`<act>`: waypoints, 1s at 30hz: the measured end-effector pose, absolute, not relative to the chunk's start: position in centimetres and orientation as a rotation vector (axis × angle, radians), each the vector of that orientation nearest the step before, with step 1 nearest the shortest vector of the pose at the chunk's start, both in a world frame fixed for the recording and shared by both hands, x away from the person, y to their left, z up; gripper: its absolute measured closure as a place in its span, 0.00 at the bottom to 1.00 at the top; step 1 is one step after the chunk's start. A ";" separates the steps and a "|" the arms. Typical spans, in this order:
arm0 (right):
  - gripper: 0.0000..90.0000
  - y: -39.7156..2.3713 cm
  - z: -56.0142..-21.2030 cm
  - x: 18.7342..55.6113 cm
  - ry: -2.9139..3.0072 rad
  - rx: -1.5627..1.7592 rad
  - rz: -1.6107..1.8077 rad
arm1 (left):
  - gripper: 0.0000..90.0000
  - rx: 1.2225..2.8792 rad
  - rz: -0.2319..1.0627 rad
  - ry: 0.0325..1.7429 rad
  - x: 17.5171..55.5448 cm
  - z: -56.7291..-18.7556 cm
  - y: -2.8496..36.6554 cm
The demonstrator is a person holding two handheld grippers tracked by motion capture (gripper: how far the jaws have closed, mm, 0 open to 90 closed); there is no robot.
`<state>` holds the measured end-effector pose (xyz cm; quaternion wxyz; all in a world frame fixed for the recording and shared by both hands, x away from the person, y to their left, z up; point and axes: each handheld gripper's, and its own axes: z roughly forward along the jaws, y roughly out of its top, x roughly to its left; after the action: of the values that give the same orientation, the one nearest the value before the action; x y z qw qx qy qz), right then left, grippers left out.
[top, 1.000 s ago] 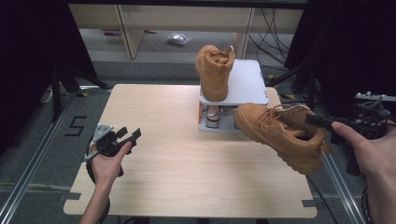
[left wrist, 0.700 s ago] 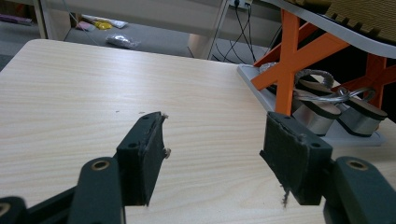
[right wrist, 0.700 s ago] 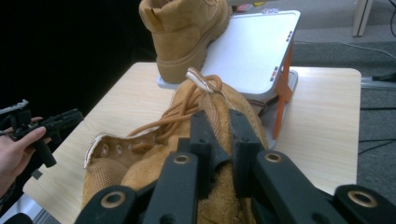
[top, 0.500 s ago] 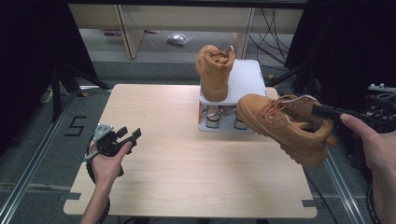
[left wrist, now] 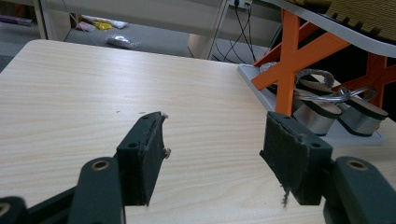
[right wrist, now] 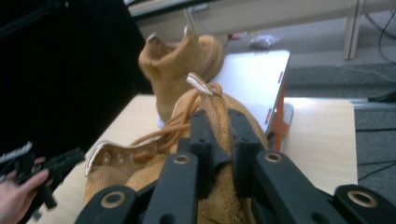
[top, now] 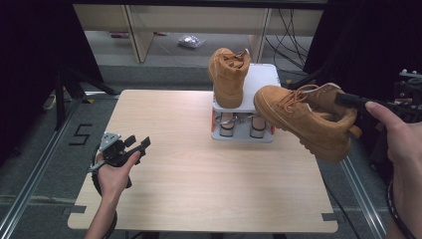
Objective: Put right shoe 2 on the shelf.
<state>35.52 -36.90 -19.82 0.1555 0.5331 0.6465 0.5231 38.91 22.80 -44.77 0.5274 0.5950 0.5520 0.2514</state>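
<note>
A pale wooden worktop (top: 199,189) is seen from above, with a person's forearms coming in from the bottom edge. The right gripper (top: 351,99), held in the person's right hand (top: 398,134), is clamped on the back collar of a tan lace-up boot (top: 308,119); in the right gripper view its two black jaws pinch the suede rim close together, with the laces spilling out ahead of them. The boot hangs in the air over the right side of the worktop, toe pointing left and tilted, its sole clear of the surface, just in front of a small white stand (top: 263,79). A second tan boot (top: 229,74) stands upright on top of that stand (a pair of silver sandals (top: 239,124) sits on the shelf beneath it, between orange supports). The left gripper (top: 134,147) rests low over the left part of the worktop, well apart from the boots. Its jaws stand wide open with nothing between them.
</note>
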 end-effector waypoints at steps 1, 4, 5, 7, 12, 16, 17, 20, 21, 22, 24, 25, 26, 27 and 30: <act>0.92 -36.7 -19.7 36.1 1.832 1.538 1.499 | 0.42 1.422 0.602 1.319 38.9 -44.8 22.8; 0.92 -36.5 -19.5 36.8 1.812 1.531 1.498 | 0.42 1.421 0.601 1.320 38.9 -44.8 22.8; 0.92 -36.3 -19.5 37.6 1.789 1.546 1.503 | 0.42 1.421 0.601 1.320 38.9 -44.8 22.9; 0.92 -36.0 -19.4 38.4 1.772 1.556 1.503 | 0.42 1.419 0.601 1.322 38.9 -44.8 22.9; 0.92 -35.3 -19.4 40.4 1.730 1.596 1.501 | 0.42 1.420 0.602 1.322 38.9 -44.8 23.0; 0.92 -34.7 -19.5 42.3 1.671 1.628 1.514 | 0.42 1.421 0.602 1.322 38.9 -44.8 22.9; 0.92 -34.3 -19.5 43.4 1.644 1.644 1.510 | 0.42 1.421 0.601 1.321 39.0 -44.8 22.9; 0.92 -33.8 -19.4 44.5 1.618 1.660 1.514 | 0.42 1.422 0.601 1.321 39.0 -44.9 22.9; 0.92 -33.5 -19.3 45.0 1.616 1.663 1.509 | 0.42 1.420 0.601 1.318 39.0 -44.9 22.9; 0.92 -33.0 -19.3 46.0 1.583 1.666 1.518 | 0.42 1.423 0.600 1.318 39.0 -44.9 23.0; 0.92 -32.8 -19.4 46.5 1.583 1.672 1.524 | 0.42 1.421 0.600 1.318 39.0 -44.9 23.0; 0.92 -32.6 -19.5 46.9 1.559 1.679 1.534 | 0.42 1.422 0.600 1.321 39.0 -44.9 23.0; 0.92 -32.4 -19.5 47.4 1.557 1.676 1.534 | 0.42 1.423 0.600 1.321 39.0 -44.9 23.0; 0.92 -31.8 -19.8 48.2 1.536 1.694 1.542 | 0.42 1.425 0.600 1.320 39.0 -45.0 23.0; 0.92 -31.5 -20.1 48.9 1.527 1.711 1.546 | 0.42 1.423 0.599 1.321 39.0 -44.9 23.0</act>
<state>48.89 -31.47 -20.07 0.1867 0.6077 0.5424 0.5493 38.99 23.05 -44.95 0.5268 0.5953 0.5526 0.2504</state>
